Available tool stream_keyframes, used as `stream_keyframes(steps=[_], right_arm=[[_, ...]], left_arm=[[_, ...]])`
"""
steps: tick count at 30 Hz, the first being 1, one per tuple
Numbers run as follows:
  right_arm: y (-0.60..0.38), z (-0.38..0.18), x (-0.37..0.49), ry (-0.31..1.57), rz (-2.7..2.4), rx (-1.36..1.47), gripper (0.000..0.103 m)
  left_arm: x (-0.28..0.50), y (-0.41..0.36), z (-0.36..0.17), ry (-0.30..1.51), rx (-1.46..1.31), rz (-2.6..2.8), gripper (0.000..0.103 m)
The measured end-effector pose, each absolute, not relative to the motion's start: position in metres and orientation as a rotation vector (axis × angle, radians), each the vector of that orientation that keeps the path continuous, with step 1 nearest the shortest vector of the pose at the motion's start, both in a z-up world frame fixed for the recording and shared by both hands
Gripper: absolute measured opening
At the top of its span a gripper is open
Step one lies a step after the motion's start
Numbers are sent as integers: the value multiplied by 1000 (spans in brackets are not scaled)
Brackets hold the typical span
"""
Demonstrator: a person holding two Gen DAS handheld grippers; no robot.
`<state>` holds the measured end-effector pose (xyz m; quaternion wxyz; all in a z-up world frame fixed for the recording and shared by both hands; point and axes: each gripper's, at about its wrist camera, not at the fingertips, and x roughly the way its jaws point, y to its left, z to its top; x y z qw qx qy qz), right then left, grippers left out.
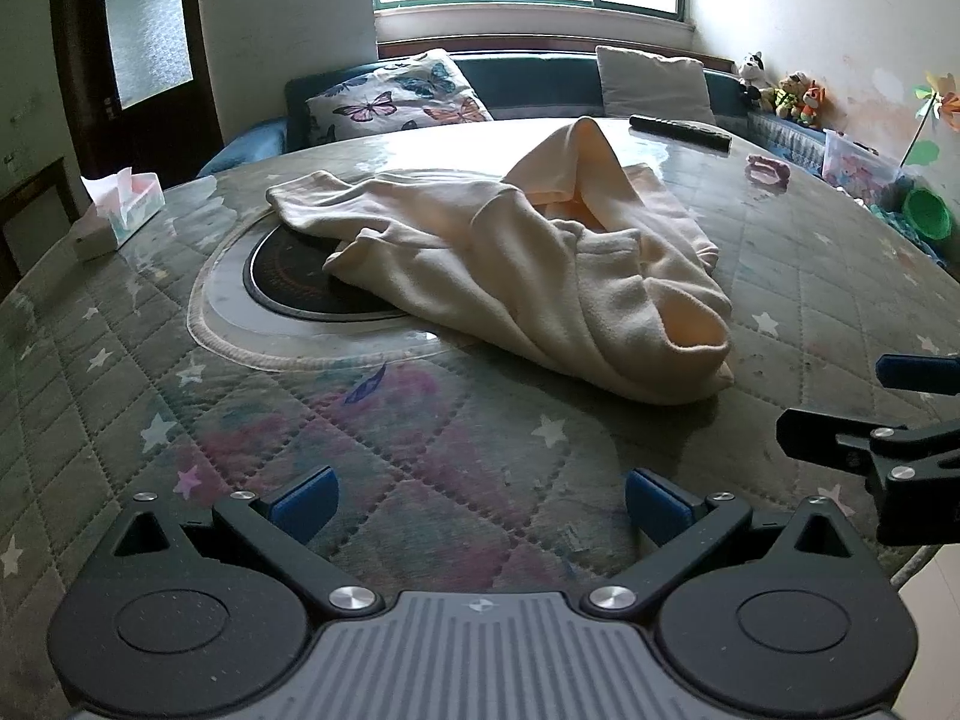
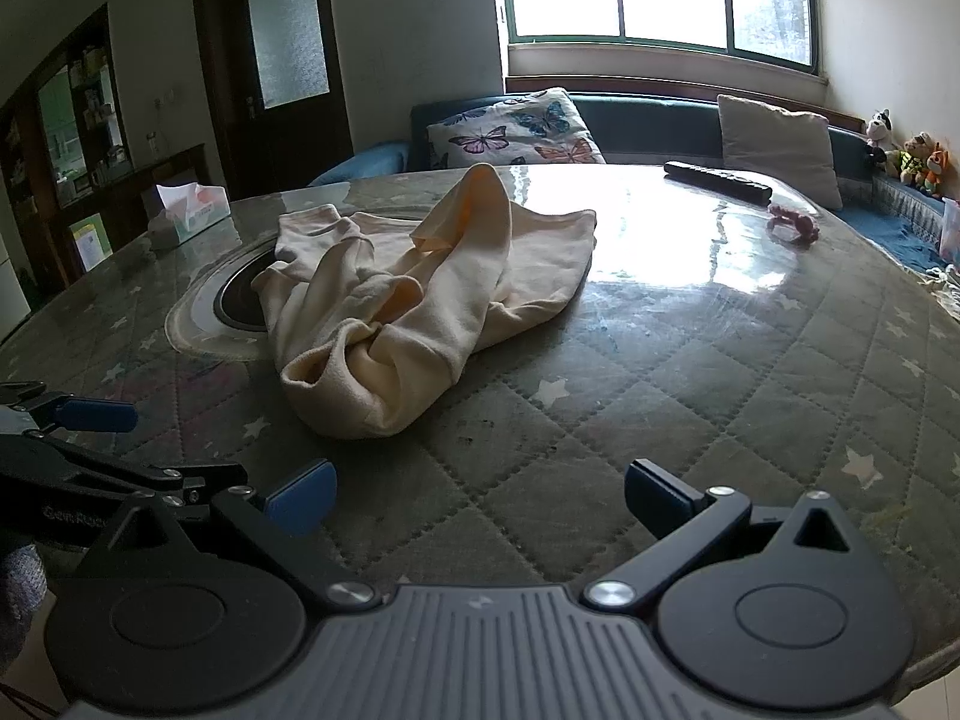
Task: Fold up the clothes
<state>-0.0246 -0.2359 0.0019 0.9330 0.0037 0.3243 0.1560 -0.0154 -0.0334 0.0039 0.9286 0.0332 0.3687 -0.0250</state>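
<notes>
Both fingers spread, empty: left gripper (image 1: 480, 501), right gripper (image 2: 480, 495), low over my counter (image 2: 690, 372). Cream sweatshirt (image 1: 528, 276) lies bunched ahead, well apart. Risk: pinching several layers together; glossy cover lets cloth slide.

On the desk (image 1: 540, 450): 1 cream garment (image 1: 528, 264), 1 tissue box (image 1: 123, 210), 1 remote control (image 1: 681, 131), 1 pink hair tie (image 1: 768, 169). Behind: 2 cushions, butterfly-print (image 1: 399, 97) and plain (image 1: 657, 83); 3 plush toys (image 1: 780, 91). Grippers: 2, left (image 1: 477, 504) and right (image 2: 480, 501).
</notes>
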Motion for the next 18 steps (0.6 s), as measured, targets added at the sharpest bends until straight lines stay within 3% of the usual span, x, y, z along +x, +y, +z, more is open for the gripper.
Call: stream_keyframes(steps=[18], right_arm=[[-234,2,-23,665,320,7,103]], left_arm=[[-11,-34,2,763,73,-53,103]])
